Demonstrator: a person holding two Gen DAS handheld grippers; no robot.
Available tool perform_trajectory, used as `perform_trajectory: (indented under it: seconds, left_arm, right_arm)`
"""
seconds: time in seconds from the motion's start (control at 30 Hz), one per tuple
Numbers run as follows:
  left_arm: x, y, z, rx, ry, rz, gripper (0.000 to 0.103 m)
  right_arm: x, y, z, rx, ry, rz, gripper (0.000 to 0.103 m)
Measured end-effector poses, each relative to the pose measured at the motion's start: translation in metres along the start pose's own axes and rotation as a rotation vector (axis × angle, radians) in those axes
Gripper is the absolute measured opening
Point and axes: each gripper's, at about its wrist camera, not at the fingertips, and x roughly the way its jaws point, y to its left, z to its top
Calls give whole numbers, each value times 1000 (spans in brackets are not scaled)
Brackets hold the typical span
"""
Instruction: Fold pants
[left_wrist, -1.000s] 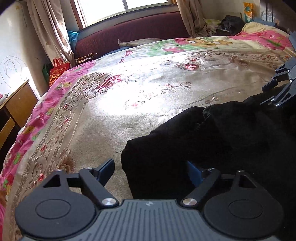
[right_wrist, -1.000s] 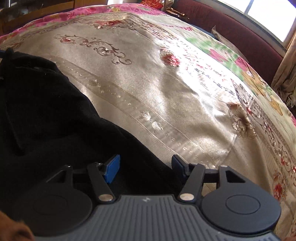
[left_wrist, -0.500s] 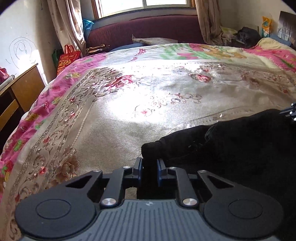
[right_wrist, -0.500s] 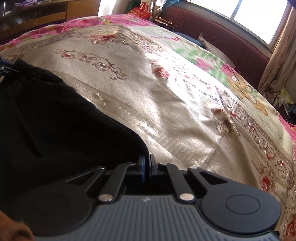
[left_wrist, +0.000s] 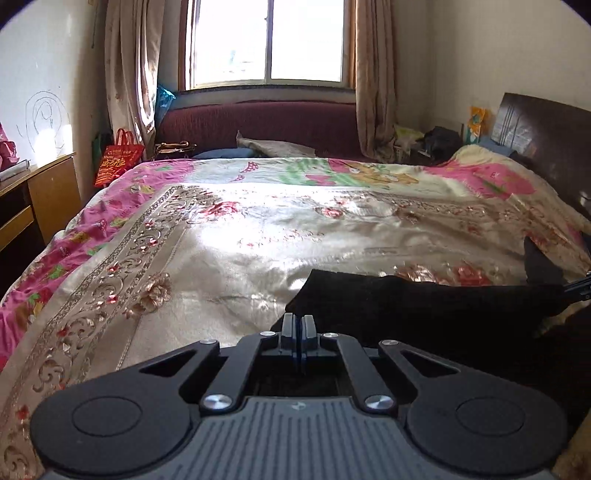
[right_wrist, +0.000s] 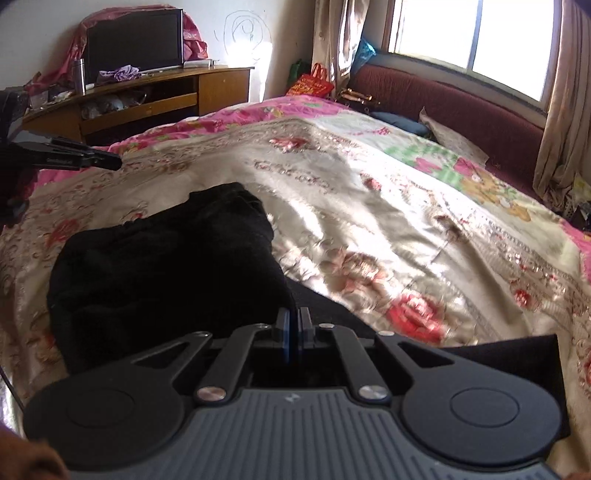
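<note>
A: Both grippers are clamped on the black pants (left_wrist: 436, 314) now. The left gripper (left_wrist: 297, 325) has just been closing, and its jaws pinch one corner of the cloth.

B: Same for the right gripper (right_wrist: 294, 325): jaws pressed together on dark fabric (the edge held is hard to make out under the pads).

A: Relative to the pants, the left gripper holds the end toward the wooden cabinet (right_wrist: 147, 99), the right the end toward the headboard (left_wrist: 546, 136).

B: So the held edge runs across between them, the rest heaped on the floral bedspread (left_wrist: 258, 240) on the window side. Neither hand is nearer; I'd say the fold goes forward, both together.
</note>
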Motion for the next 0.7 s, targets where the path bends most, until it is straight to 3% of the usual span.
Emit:
perform_trajectory:
  seconds: [0.07, 0.17, 0.23, 0.37, 0.43, 0.5, 0.57, 0.7]
  left_arm:
    - [3, -11, -14, 5, 36, -17, 20]
    - [4, -27, -35, -10, 73, -66, 21]
    - [4, -38, -48, 15, 98, -79, 22]
    - [9, -53, -58, 75, 129, -94, 25]
    - [15, -60, -50, 113, 116, -98, 26]
    - [25, -64, -33, 156, 88, -115, 34]
    - [37, -62, -16, 171, 62, -100, 55]
    - [63, -53, 9, 167, 53, -97, 59]
  right_arm:
    - [6, 25, -25, -6, 89, 48, 4]
    - [15, 70, -65, -145, 208, 118, 0]
    - [19, 81, -76, -165, 240, 119, 1]
    - [7, 71, -46, -99, 106, 124, 5]
    - [17, 60, -24, -70, 59, 97, 23]
    - [36, 47, -6, -46, 18, 73, 37]
    - [59, 36, 11, -11, -19, 73, 38]
    - [112, 8, 46, 174, -45, 164, 43]
